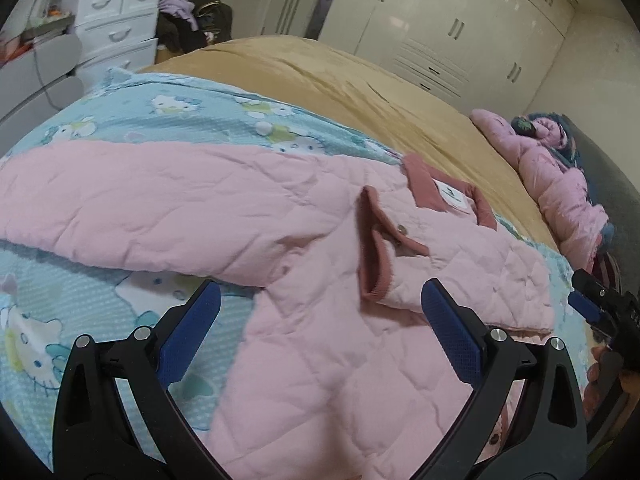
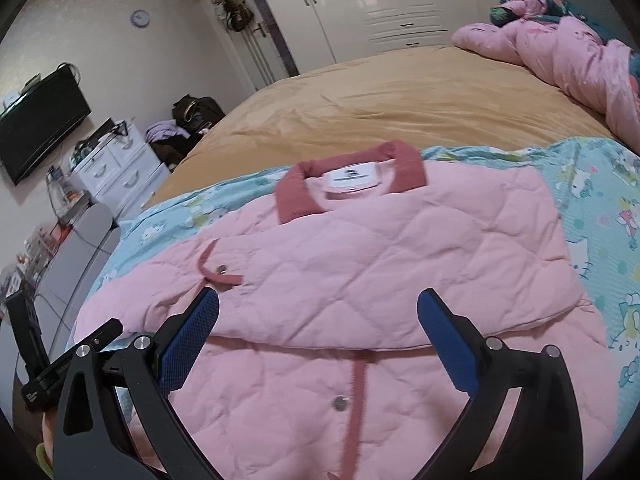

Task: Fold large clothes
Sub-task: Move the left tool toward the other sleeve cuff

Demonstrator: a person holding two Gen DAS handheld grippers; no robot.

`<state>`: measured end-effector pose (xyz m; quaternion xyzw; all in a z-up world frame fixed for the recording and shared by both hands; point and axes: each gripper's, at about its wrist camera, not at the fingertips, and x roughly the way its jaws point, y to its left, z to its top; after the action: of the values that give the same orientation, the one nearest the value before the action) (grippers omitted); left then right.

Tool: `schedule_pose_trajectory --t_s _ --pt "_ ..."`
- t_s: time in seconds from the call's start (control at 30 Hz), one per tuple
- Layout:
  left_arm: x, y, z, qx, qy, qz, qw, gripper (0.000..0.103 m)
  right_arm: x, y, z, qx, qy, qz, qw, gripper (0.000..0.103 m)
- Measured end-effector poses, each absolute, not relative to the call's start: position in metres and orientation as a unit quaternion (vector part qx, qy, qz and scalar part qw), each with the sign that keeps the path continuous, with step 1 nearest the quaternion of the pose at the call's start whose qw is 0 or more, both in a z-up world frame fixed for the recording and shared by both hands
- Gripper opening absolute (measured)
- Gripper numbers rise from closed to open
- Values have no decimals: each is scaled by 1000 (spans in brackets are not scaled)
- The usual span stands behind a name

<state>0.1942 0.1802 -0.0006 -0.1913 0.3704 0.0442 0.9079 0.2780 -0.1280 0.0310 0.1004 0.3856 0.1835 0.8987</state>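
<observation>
A pink quilted jacket (image 1: 248,216) (image 2: 380,264) with a dusty-rose collar (image 2: 352,178) lies flat on a light-blue cartoon-print blanket (image 1: 120,112) (image 2: 596,200) on the bed. One sleeve with a rose cuff (image 1: 374,248) is folded across its front. My left gripper (image 1: 320,308) hovers open over the jacket's lower body, nothing between its blue pads. My right gripper (image 2: 318,312) is open too, above the folded sleeve and the snap placket (image 2: 356,384). The right gripper also shows at the right edge of the left wrist view (image 1: 600,308).
A tan bedspread (image 2: 400,96) covers the far bed. A bunched pink duvet (image 2: 576,56) lies near the headboard. White wardrobes (image 1: 452,28), a white drawer unit (image 1: 116,20), a wall television (image 2: 40,124) and a clothes pile (image 1: 192,20) ring the bed.
</observation>
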Motion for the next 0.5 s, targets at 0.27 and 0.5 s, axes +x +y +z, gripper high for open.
schedule_pose_trajectory --t_s 0.27,0.5 --pt "177 224 7 -204 355 95 907 94 273 -73 39 72 383 219 894 99" --pt "168 260 4 -213 352 133 902 94 272 -29 44 46 381 250 889 99"
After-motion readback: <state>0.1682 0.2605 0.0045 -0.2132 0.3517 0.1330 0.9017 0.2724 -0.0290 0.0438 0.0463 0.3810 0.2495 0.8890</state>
